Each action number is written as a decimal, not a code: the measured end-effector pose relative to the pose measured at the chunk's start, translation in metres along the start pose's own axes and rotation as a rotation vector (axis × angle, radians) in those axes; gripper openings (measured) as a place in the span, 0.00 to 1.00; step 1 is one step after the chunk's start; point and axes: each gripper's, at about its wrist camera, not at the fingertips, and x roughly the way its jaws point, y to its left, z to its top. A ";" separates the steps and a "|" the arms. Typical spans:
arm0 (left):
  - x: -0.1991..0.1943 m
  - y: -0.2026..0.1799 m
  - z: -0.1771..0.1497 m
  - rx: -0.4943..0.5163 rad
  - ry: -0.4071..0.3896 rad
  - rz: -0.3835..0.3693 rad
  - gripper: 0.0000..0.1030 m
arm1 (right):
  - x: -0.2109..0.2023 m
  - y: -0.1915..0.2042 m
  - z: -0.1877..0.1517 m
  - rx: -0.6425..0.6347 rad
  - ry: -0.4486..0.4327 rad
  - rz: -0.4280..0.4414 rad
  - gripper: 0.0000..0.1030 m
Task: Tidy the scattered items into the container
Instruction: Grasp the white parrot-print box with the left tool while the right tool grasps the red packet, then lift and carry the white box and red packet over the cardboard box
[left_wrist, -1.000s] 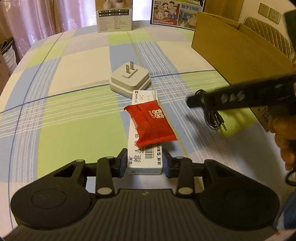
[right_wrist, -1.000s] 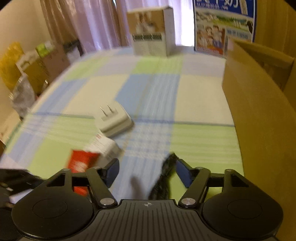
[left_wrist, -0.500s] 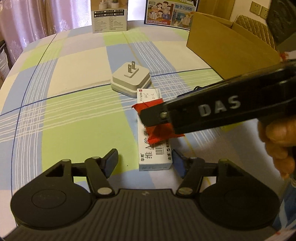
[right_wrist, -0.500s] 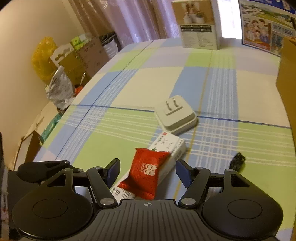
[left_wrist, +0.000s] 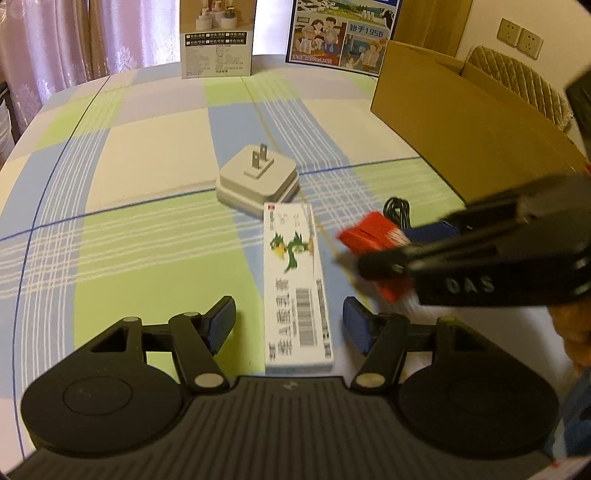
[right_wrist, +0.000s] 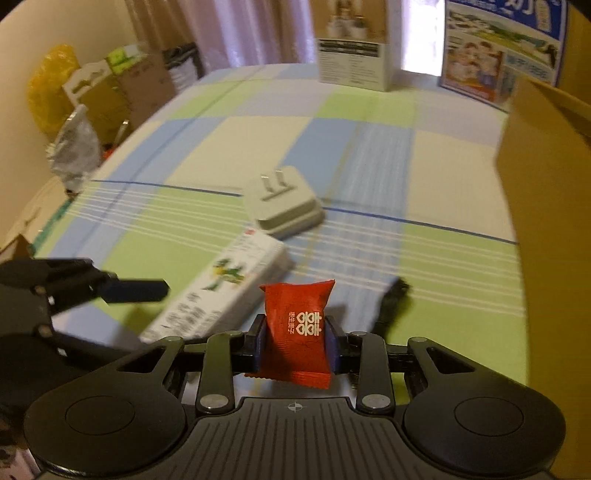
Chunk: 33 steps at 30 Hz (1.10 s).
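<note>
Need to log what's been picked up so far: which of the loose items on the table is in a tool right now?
The red packet, between the closing pads of the right tool. The white box, plug adapter and black cable lie on the tablecloth.

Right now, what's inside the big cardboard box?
I can't tell. Only the outside wall of the cardboard box and its open top edge show; the wall hides the inside. The red packet isn't in there yet: the right gripper is closing on it above the table.
</note>
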 end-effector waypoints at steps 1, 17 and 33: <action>0.002 0.000 0.002 0.000 -0.002 0.000 0.58 | 0.000 -0.001 0.000 -0.001 -0.001 -0.008 0.28; 0.019 0.001 0.010 0.028 0.021 0.014 0.32 | 0.007 -0.007 0.004 -0.004 -0.004 -0.033 0.28; -0.009 0.000 0.012 0.006 -0.072 0.040 0.32 | -0.010 -0.012 0.010 0.022 -0.102 -0.038 0.27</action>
